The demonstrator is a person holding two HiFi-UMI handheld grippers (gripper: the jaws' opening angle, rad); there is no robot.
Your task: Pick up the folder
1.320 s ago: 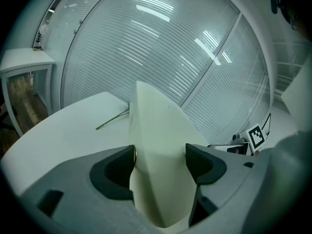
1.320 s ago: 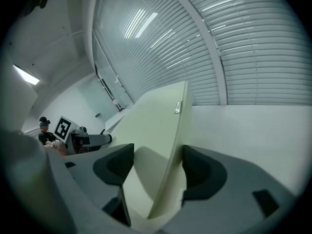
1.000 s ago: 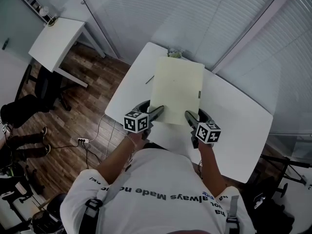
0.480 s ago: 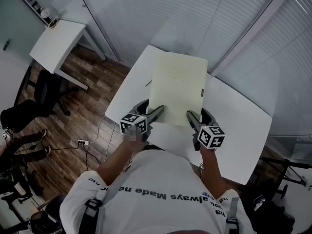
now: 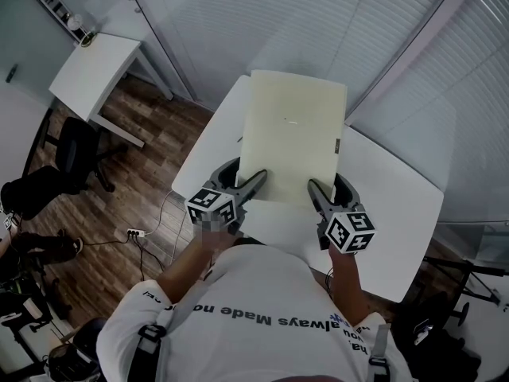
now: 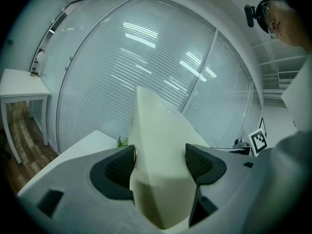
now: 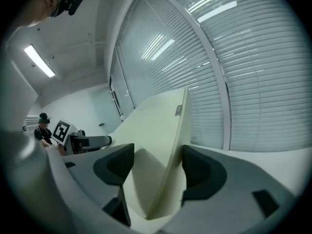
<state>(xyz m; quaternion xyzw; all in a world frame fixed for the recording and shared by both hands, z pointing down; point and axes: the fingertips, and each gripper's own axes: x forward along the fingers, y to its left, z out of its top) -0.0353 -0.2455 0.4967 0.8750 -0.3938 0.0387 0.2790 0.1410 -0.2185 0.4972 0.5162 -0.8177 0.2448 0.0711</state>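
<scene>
A pale cream folder (image 5: 291, 138) is held up above the white table (image 5: 398, 205), its far edge tilted upward. My left gripper (image 5: 258, 181) is shut on the folder's near left corner, and my right gripper (image 5: 316, 189) is shut on its near right corner. In the left gripper view the folder (image 6: 161, 155) fills the gap between both pads of the left gripper (image 6: 160, 162). In the right gripper view the folder (image 7: 156, 145) runs up between the pads of the right gripper (image 7: 157, 167), with a small label near its far edge.
Slatted blinds over glass walls (image 5: 278, 30) stand right behind the table. A second white table (image 5: 91, 70) and a dark chair (image 5: 75, 146) are off to the left on the wooden floor. A power strip (image 5: 134, 231) lies on the floor.
Both grippers have raised the folder off the table and tipped its far edge higher; it now looks larger and covers the small green thing at the table's back edge.
</scene>
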